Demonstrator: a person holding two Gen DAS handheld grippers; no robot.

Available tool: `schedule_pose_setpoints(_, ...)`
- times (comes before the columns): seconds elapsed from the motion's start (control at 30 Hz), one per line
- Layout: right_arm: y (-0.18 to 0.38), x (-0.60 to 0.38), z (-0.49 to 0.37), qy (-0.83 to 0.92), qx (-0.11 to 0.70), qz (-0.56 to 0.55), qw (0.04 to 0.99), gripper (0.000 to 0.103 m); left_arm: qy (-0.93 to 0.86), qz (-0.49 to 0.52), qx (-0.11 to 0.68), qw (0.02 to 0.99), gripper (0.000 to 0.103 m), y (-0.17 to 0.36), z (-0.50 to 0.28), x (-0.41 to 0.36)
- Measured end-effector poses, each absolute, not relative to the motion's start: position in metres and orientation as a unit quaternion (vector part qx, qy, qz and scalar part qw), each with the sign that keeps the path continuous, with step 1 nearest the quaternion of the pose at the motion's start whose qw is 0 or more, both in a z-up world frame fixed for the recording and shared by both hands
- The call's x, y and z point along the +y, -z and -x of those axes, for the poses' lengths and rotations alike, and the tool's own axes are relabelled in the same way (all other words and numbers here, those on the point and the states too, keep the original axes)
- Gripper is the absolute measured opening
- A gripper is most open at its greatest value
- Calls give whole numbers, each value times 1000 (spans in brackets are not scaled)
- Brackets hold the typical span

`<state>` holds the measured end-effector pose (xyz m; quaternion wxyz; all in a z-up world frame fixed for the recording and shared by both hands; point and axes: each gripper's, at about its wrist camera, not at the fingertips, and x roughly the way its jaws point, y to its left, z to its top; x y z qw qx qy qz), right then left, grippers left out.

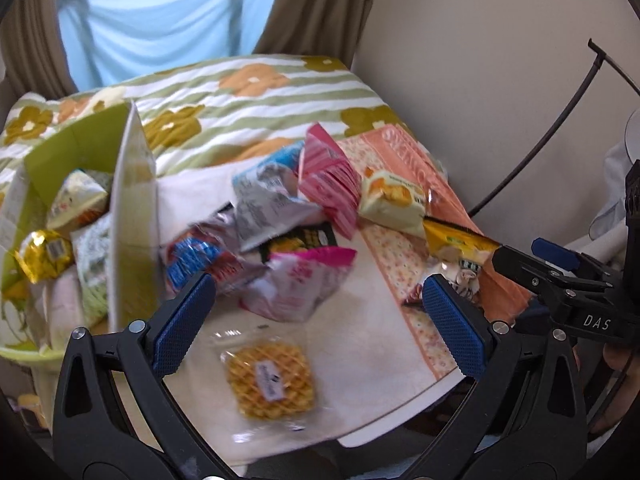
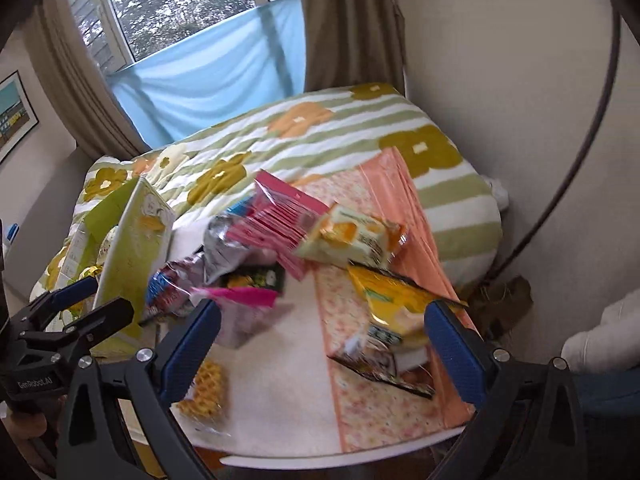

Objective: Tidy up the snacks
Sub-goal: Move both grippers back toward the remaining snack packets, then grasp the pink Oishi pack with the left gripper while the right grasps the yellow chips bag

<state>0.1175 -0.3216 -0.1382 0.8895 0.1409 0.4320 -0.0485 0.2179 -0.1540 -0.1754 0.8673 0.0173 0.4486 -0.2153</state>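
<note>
A pile of snack packets lies on a white tabletop: a pink-topped packet, a pink striped box, a cream biscuit packet, a yellow packet and a wrapped waffle nearest me. A green box at the left holds several snacks. My left gripper is open and empty, above the waffle. My right gripper is open and empty, above the table near the yellow packet and a dark packet. The waffle and green box show at its left.
An orange patterned cloth runs down the table's right side. A flowered green-striped quilt lies behind the table. A wall and a black cable are at the right. Curtains and a blue sheet hang at the back.
</note>
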Motion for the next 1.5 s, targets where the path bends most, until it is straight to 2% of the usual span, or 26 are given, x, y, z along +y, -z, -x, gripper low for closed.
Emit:
schedule_pose_setpoints(0.27,176,-341,-100,67,441,-183,876,101,196,-41,465,863,101,216,-215,-169)
schedule_pose_setpoints(0.33,184,-342,-100,71,443,-191,873,101,200,-49,467,860,98,229,-220,-174)
schedule_pose_setpoints(0.5,201,-342,-102,87,453,-207,863,101,201,-88,487,845,84,269,-235,-191)
schedule_pose_setpoints(1.0,230,-342,-124,141,482,-223,836,101,205,-171,488,831,82,307,-275,-205)
schedule_pose_setpoints(1.03,230,-342,-126,145,482,-222,835,101,205,-176,489,830,81,309,-277,-206)
schedule_pose_setpoints(1.1,233,-342,-130,151,483,-223,833,101,204,-190,487,828,71,312,-279,-206)
schedule_pose_setpoints(1.2,236,-343,-136,159,486,-220,831,101,210,-206,483,825,64,313,-282,-207)
schedule_pose_setpoints(1.4,238,-346,-142,175,485,-214,829,101,219,-211,481,822,53,311,-283,-208)
schedule_pose_setpoints(1.5,240,-347,-143,177,485,-212,830,101,226,-208,484,819,51,308,-283,-209)
